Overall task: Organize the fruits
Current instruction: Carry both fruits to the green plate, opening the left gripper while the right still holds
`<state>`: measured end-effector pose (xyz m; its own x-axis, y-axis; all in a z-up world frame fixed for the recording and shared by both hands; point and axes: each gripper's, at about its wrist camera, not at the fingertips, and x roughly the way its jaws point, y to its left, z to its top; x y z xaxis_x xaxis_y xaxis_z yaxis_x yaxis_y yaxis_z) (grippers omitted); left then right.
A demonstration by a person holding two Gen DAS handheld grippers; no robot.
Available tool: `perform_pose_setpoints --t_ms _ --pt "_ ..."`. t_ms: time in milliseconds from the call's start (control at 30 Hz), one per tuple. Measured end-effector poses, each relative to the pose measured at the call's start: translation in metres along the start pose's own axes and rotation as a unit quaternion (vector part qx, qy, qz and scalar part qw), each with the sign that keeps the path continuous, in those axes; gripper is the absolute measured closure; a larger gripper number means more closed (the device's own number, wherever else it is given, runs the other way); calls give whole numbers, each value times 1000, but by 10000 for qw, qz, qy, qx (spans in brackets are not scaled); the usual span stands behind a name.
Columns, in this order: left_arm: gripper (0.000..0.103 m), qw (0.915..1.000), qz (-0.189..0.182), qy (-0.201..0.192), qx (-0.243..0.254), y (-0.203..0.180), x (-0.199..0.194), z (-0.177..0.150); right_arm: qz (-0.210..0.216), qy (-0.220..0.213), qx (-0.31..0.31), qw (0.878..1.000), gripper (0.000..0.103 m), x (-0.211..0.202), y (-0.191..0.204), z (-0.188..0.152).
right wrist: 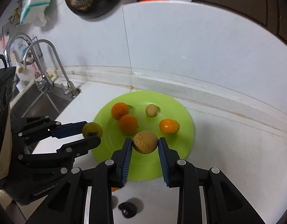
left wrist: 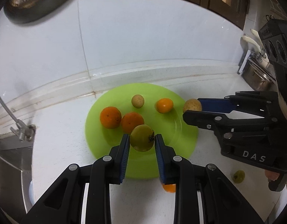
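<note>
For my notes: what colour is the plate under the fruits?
Lime green plate, shown best in the right wrist view.

Dim greenish indoor light, soft shadows, fisheye-bent dark edges, slight blur

Right hand-held gripper (right wrist: 145,145) clamps speckled tan fruit (right wrist: 144,141) over green plate (right wrist: 182,141) (w/ four fruits).

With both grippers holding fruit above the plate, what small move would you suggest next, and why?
Probably lower the left gripper to set its yellow-green round fruit on the bare near part of the lime-green plastic plate: the pads clamp it just above that spot, clear of the two oranges.
</note>
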<state>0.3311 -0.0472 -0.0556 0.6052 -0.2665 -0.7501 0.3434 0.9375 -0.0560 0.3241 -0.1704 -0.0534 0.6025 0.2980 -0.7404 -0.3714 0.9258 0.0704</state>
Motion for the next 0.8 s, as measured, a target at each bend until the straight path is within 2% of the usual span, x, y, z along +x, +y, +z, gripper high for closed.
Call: perform_pose_setpoints --t_ms 267,467,667,800 --pt "75 9993 -68 342 -146 4 31 3 88 346 21 9994 73 36 -11 1" --pt "74 9990 47 443 -66 5 43 3 116 465 12 9988 73 47 -13 0" --pt "60 9988 177 448 -46 6 38 2 92 539 15 9985 73 51 -12 0" --pt "56 9987 233 417 -167 11 28 0 -8 512 70 9987 64 47 -14 1"
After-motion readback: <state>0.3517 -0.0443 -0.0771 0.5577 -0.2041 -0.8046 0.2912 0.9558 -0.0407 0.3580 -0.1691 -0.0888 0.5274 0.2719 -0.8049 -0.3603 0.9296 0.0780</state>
